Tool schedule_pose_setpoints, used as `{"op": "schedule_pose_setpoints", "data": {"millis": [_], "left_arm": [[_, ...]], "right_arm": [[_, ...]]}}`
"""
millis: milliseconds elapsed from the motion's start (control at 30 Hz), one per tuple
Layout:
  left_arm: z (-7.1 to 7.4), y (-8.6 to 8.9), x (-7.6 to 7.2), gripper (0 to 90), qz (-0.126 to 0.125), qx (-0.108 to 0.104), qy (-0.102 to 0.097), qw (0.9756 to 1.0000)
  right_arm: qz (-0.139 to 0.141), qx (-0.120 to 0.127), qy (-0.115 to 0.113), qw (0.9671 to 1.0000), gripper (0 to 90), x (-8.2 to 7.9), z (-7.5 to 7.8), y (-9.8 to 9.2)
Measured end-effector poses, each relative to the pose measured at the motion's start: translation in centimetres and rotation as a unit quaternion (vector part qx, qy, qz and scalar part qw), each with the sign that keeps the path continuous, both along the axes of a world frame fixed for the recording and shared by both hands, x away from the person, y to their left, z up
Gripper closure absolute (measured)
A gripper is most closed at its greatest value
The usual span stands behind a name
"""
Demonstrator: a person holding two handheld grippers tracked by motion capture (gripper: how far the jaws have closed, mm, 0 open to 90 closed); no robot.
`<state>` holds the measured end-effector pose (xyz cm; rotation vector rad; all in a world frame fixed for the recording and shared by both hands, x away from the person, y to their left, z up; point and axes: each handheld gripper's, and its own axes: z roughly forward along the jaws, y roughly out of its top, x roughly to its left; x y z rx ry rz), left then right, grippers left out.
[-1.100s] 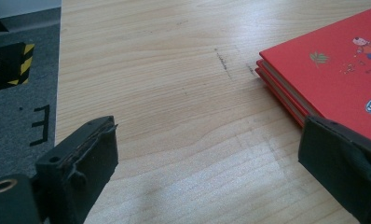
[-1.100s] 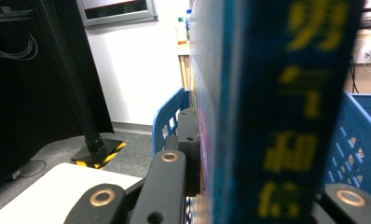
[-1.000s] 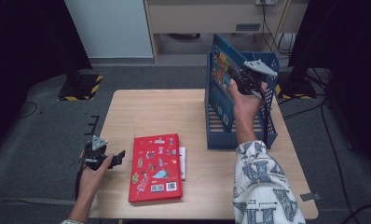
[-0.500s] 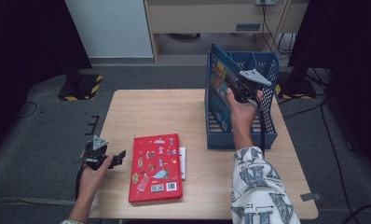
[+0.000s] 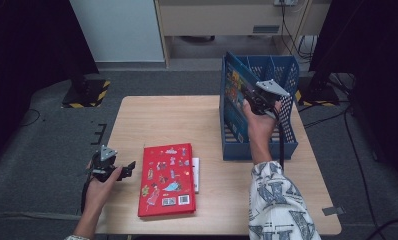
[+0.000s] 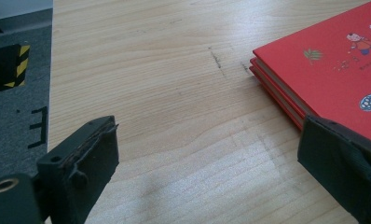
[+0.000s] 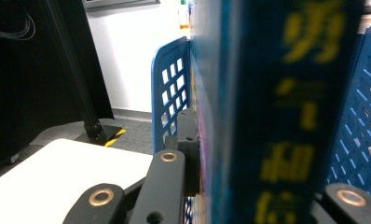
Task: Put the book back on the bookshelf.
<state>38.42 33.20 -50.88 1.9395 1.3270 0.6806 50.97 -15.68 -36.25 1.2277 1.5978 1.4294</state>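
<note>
A dark blue picture book (image 5: 233, 95) stands upright in the blue mesh file rack (image 5: 288, 72), against its left wall. My right gripper (image 5: 252, 98) is shut on the book's top edge. The right gripper view has the book's spine (image 7: 267, 116) close and blurred between the jaws of that gripper (image 7: 251, 186). A red picture book (image 5: 168, 177) lies flat at the front of the wooden table (image 5: 152, 120). My left gripper (image 5: 128, 168) hovers open just left of it. In the left gripper view the red book (image 6: 333, 79) lies beside the right jaw of the open gripper (image 6: 211, 140).
A thin white booklet (image 5: 196, 174) peeks out from under the red book's right side. The rack's perforated wall (image 7: 169, 93) stands left of the held book. Black stands with yellow-striped bases (image 5: 84, 92) sit on the grey floor behind the table.
My right gripper has lowered the blue book deeper into the rack and brought it more upright. The left gripper and the red book have stayed put.
</note>
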Motion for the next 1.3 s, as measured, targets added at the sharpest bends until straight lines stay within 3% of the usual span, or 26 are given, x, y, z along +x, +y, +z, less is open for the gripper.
{"op": "schedule_pose_setpoints", "data": {"millis": [567, 1067, 1300], "left_arm": [[0.1, 0.0, -0.1, 4.5, 0.002, 0.004, 0.001, 1.0], [0.0, -0.1, -0.1, 4.4, 0.002, 0.006, 0.002, 1.0], [0.1, -0.1, -0.1, 4.4, 0.001, 0.007, 0.002, 1.0]], "right_arm": [[0.009, -0.021, 0.016, 0.9996, 81.3, -1.7, -0.6, -0.4], [0.026, -0.016, 0.021, 0.9993, 79.0, -2.3, -1.0, -1.3], [0.03, -0.016, 0.023, 0.9992, 76.4, -2.4, -0.5, -1.2]]}}
